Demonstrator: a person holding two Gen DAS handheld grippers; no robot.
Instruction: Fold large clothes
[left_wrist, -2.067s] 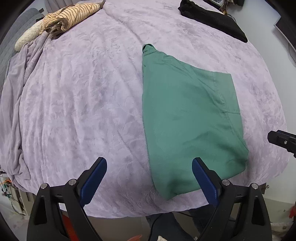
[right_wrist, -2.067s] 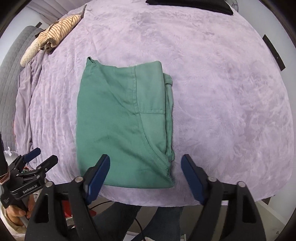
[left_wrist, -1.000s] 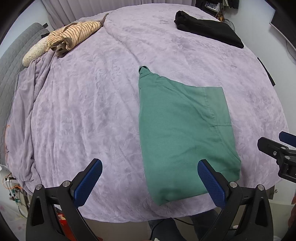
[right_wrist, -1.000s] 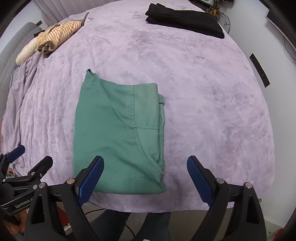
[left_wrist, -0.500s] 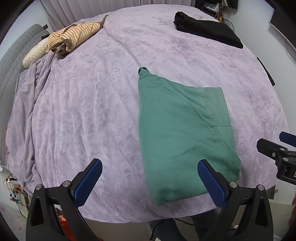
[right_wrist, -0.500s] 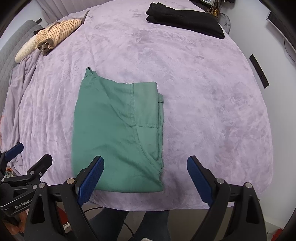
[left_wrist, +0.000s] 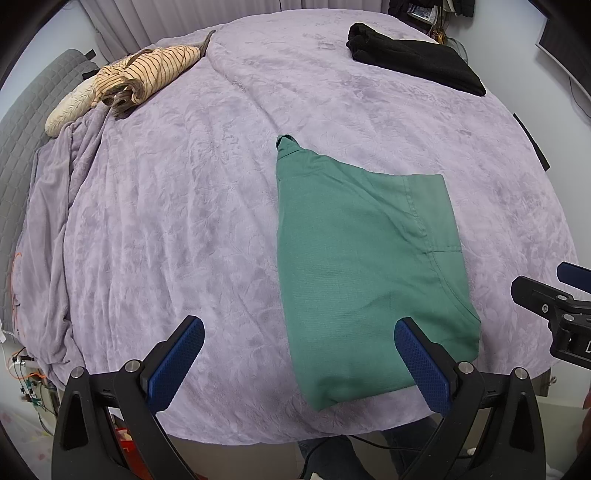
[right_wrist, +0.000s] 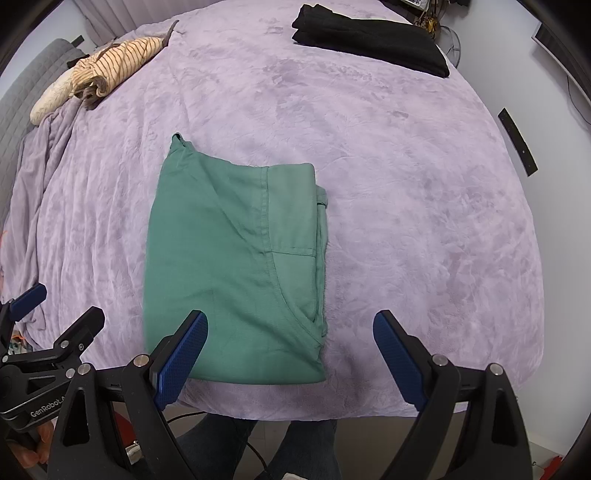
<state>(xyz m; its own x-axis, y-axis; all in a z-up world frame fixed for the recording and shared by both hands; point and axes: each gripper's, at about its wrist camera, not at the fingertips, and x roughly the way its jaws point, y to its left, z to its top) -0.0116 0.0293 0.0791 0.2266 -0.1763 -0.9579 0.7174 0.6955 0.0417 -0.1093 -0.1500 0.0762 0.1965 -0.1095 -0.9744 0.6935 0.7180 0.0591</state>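
A green garment (left_wrist: 365, 266) (right_wrist: 236, 258) lies folded into a rough rectangle on the lilac bedspread (left_wrist: 184, 206) (right_wrist: 406, 184), close to the bed's near edge. My left gripper (left_wrist: 299, 362) hovers open above the near edge, its right blue pad over the garment's near right corner. My right gripper (right_wrist: 291, 350) is open too, held above the garment's near right corner with nothing between its fingers. Each gripper shows at the side of the other's view. Neither touches the cloth.
A folded black garment (left_wrist: 413, 59) (right_wrist: 369, 37) lies at the far right of the bed. A striped tan garment (left_wrist: 147, 74) (right_wrist: 110, 62) sits bunched at the far left beside a cream pillow (left_wrist: 70, 107). A person's legs (right_wrist: 295, 443) stand at the bed's near edge.
Both grippers have drawn back and up from the bed since two seconds ago, so more of it shows. The green garment has not moved. Little differs over the last half second.
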